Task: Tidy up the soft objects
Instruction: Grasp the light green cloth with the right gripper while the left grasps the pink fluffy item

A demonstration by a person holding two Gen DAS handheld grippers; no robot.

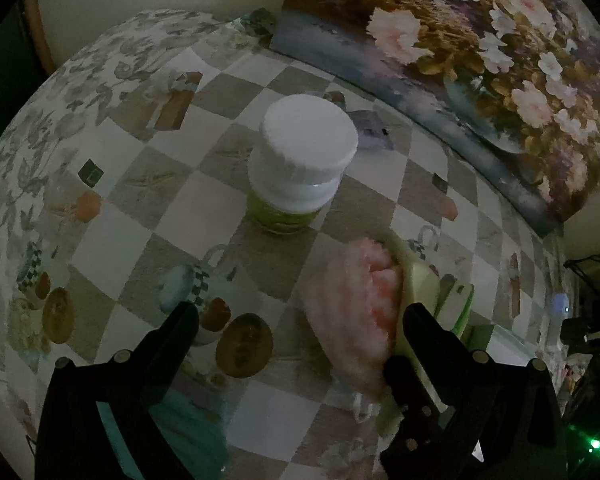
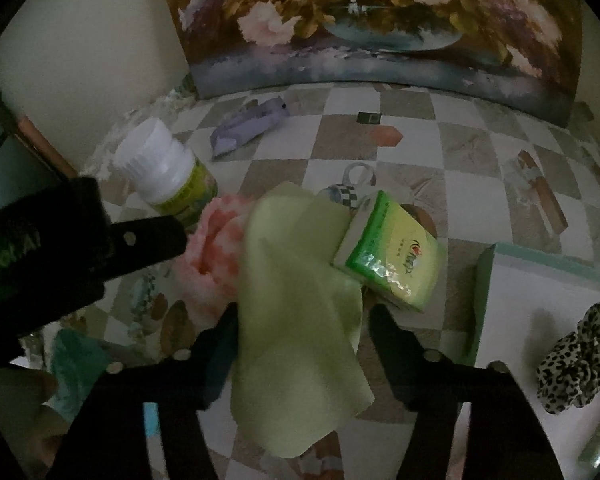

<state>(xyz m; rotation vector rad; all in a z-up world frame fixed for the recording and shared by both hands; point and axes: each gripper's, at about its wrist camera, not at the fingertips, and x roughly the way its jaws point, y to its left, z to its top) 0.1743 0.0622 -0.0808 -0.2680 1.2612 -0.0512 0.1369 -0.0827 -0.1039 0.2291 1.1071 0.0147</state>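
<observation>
Where right tongs (image 2: 304, 324) straddle, green cloth (image 2: 296, 320) (limp) runs lengthwise.

Background stuff: a white-capped bottle (image 1: 300, 160) with a green label stands on the worktop (image 1: 172, 200) straight ahead of the left claw (image 1: 302, 312), and ahead and off to the left of the right claw (image 2: 304, 312). The worktop has a checkered cloth printed with mugs and biscuits. Further ahead, 1 crumpled lilac packet (image 2: 248, 128) lies flat. Behind it a big floral painting (image 1: 460, 60) leans on the cream wall (image 2: 92, 60).
</observation>
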